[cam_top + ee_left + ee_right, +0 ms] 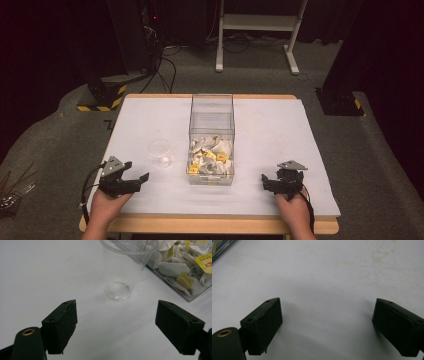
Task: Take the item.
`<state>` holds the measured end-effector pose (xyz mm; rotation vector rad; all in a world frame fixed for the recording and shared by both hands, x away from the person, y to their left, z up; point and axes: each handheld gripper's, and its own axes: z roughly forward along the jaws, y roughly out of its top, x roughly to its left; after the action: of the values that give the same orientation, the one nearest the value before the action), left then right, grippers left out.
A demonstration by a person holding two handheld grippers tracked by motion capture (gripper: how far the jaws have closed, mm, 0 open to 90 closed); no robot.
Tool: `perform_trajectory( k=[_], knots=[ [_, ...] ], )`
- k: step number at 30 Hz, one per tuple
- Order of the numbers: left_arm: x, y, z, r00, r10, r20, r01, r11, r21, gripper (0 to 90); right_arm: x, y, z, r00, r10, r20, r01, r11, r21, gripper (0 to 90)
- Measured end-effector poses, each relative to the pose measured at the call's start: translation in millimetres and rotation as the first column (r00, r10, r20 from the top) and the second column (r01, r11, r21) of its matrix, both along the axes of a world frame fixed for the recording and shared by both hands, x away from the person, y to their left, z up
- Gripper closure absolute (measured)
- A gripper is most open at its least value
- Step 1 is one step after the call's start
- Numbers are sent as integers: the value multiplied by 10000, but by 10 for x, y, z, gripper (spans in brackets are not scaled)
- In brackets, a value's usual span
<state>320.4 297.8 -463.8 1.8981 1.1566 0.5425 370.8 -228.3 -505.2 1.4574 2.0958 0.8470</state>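
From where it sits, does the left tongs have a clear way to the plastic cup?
Probably yes: the left tongs are open and face the clear plastic cup, with bare white table between them.

Clear plastic cup (126, 265) upright beside tea-bag box (183, 267).

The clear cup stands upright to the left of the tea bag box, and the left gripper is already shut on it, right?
Not shut. The left gripper is open, its jaws spread wide and short of the clear cup, as the left gripper view shows. The cup does stand upright left of the tea bag box.
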Motion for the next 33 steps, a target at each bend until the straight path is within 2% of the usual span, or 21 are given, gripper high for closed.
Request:
perform_trajectory(
  k=[6,8,13,14,16,21,26,29,30,33],
  knots=[
    [0,-45,45,9998,-120,146,118,9998,146,188,0,-1,0,10000,17,6,-17,10000,-3,91],
    [-3,-69,61,9998,-127,150,127,9999,-2,188,0,-1,0,10000,20,9,-20,10000,-6,91],
    [-17,-109,91,9994,-246,242,246,9997,32,194,-1,-1,0,10000,34,27,-34,10000,-33,92],
    [-24,-122,98,9994,-286,195,289,9994,-176,196,-2,0,0,10000,21,20,-21,10000,-26,92],
    [-31,-147,101,9994,-305,164,308,9993,-206,196,-2,0,1,10000,19,21,-19,10000,-29,92],
    [-42,-205,115,9994,-350,74,351,9993,-95,196,-1,0,0,10000,23,17,-23,10000,-26,92],
    [-48,-235,130,9995,-312,97,314,9993,-224,196,-1,-1,1,10000,22,20,-22,10000,-28,92],
    [-30,-263,138,9992,-393,95,395,9990,-226,196,-2,-1,1,10000,21,20,-21,10000,-29,92],
    [-17,-291,158,9984,-561,96,561,9984,-18,194,-1,-1,0,10000,35,26,-35,10000,-34,92],
    [-16,-321,193,9983,-568,147,570,9983,-120,193,-1,-1,1,10000,31,27,-31,10000,-33,92]
  ],
)
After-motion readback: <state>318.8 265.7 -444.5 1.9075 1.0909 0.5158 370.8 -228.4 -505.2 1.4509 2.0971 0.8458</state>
